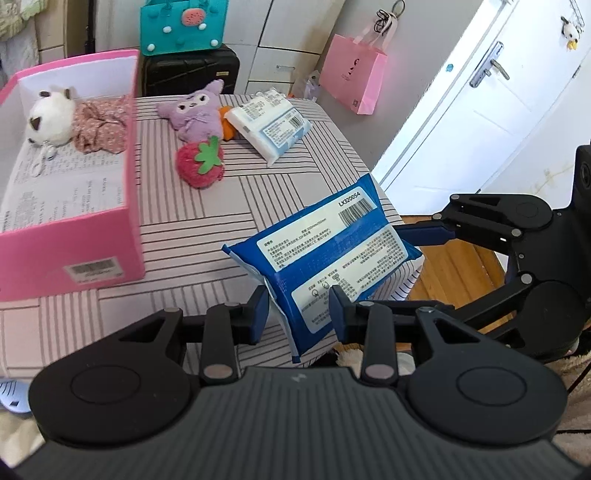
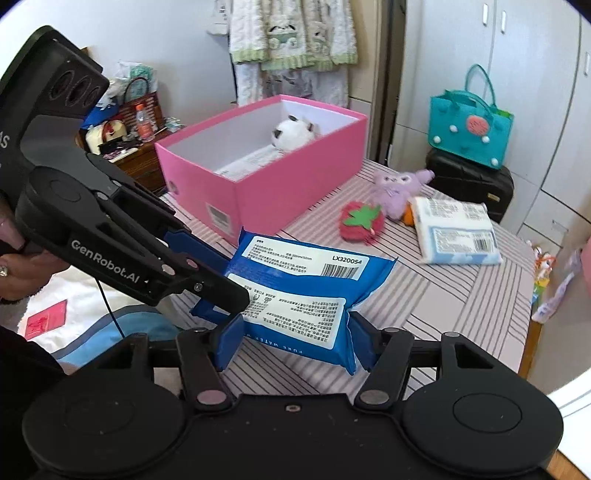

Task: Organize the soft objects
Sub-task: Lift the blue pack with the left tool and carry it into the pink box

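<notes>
Both wrist cams close, angled down (opposite sides); share blue wipes pack (image 1: 325, 254), pink box (image 2: 266, 162).

Daylight is falling on a white door (image 1: 491, 107) and wooden floor (image 1: 454, 269); white wardrobes (image 2: 517, 74) are lining the wall behind a black suitcase (image 2: 476, 184), with quilted cloth (image 2: 291, 33) hanging nearby

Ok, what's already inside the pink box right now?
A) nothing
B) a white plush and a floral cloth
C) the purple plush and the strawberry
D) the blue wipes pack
B: the left wrist view shows a white plush and a crumpled floral cloth lying inside the pink box; the other soft things are outside it.
</notes>
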Motion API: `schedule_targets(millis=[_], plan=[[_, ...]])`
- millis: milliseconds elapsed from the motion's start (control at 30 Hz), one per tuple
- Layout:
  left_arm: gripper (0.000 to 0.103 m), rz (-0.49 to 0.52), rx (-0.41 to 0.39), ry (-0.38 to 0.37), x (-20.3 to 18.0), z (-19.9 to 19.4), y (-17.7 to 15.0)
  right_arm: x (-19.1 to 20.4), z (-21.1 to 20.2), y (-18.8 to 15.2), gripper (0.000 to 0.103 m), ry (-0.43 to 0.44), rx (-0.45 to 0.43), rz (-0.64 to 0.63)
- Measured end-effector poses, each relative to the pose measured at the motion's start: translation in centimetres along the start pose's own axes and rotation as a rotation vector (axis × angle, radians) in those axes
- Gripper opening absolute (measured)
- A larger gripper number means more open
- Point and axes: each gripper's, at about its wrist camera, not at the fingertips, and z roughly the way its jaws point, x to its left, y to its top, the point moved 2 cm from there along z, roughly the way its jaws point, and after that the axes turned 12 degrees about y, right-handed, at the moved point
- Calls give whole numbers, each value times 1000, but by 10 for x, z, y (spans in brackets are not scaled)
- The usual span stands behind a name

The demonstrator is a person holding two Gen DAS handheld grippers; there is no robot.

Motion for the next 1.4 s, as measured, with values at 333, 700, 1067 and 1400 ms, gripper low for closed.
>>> schedule_targets(millis=[333, 700, 1067, 1400], plan=[[34, -20, -61, 42, 30, -50, -4, 44, -8, 33, 69, 57, -5, -104], [34, -31, -143, 111, 63, -91, 5, 74, -2, 78, 69, 78, -23, -223], [34, -84, -236, 170, 104, -107, 43, 67, 16, 140, 70, 97, -54, -301], [34, -168, -258, 255, 162, -76, 93, 21, 66, 197, 36, 178, -59, -249]])
